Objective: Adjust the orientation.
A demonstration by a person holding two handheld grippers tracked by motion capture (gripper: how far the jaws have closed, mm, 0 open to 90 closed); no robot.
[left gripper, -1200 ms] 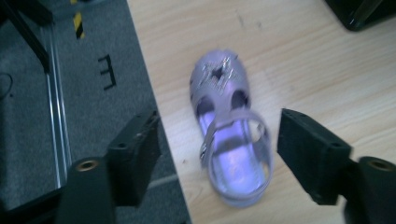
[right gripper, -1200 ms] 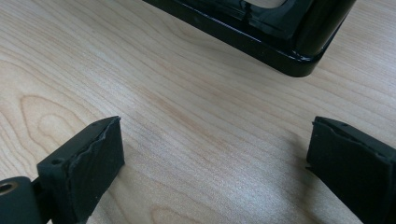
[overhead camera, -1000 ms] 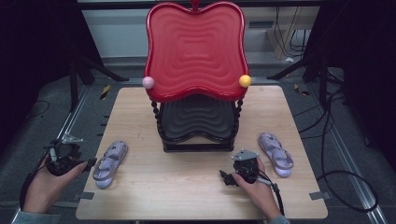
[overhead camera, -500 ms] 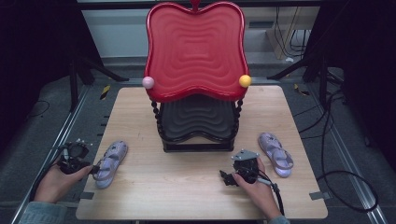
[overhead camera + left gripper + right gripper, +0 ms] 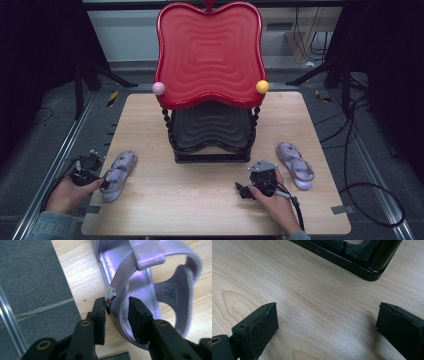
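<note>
Left gripper view shows the left gripper with its jaws just closing around the heel strap of the shiny lilac faux-leather sandal, not yet clearly pressing; the strap probably gives an easy handle. This sandal lies at the left edge of the pale wooden table. The right gripper rests with jaws wide apart, near the glossy black stand base.

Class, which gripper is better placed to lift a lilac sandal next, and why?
Left. The left gripper has its jaws around the heel strap of the left lilac sandal, just closing on it. The right gripper rests open on bare table.
</note>
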